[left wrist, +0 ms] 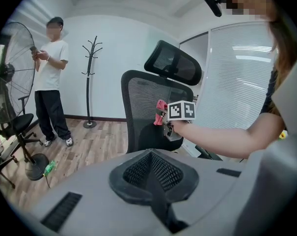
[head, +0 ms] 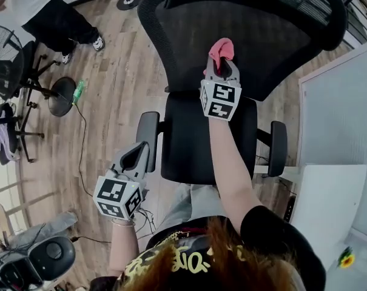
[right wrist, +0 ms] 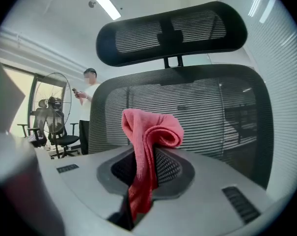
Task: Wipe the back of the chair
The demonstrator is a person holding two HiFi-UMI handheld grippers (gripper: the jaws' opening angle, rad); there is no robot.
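At the lower left of the head view, the left claw (head: 136, 155) hung idle, its jaws together on nothing. At the upper centre, the right claw (head: 222, 68) was clamped on a crumpled pink cloth (head: 222, 47), which sat at the curved black mesh back of the office chair (head: 280, 47); whether they touched could not be told. To wipe well, I judged, the cloth should press flat and sweep in overlapping passes, with the hard jaws kept off the mesh.
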